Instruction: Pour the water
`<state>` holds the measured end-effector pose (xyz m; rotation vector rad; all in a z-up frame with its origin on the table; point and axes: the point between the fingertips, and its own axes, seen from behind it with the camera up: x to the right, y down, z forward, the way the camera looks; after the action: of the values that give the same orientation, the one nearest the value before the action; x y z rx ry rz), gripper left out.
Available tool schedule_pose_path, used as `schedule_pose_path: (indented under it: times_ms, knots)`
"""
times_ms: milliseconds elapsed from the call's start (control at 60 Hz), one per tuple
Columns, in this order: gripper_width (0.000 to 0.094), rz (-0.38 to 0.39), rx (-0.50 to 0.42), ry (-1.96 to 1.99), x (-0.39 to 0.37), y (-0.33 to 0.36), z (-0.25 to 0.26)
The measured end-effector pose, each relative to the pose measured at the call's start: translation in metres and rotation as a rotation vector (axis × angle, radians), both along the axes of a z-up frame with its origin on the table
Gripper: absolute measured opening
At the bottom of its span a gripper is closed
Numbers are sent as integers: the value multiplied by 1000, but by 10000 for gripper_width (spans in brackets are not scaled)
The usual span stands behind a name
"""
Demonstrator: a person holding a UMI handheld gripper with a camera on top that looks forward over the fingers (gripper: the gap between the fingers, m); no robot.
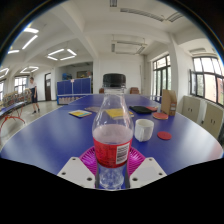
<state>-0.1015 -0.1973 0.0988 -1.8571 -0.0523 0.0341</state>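
Note:
A clear plastic water bottle (111,120) with a red label and a white cap stands upright between my fingers. My gripper (111,162) is shut on the bottle, with the pink pads (87,160) pressing on its lower body from both sides. The bottle's base hangs close to the camera over the blue table (50,135). A white cup (144,129) stands on the table just beyond my fingers, to the right of the bottle. A small red round lid (164,135) lies to the right of the cup.
Yellow sheets (80,113) and a dark flat object (142,108) lie farther back on the table. Wooden chairs (190,106) stand along the right side. A person (35,95) stands far off at the left.

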Motion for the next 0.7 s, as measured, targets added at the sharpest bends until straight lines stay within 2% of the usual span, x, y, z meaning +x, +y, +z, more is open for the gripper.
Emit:
schedule_pose_path:
  times_ms: [183, 350, 417, 517, 550, 617, 700]
  knots:
    - [338, 102, 104, 150, -34, 18, 91]
    - [340, 225, 224, 600, -68, 64, 213]
    - [340, 295, 253, 826, -65, 88, 235]
    - [339, 372, 247, 1170, -55, 125, 258]
    - [340, 374, 238, 1294, -58, 134, 273]
    - [340, 383, 215, 1563, -37, 160, 265]
    - [339, 328, 191, 1880, -7, 177, 254]
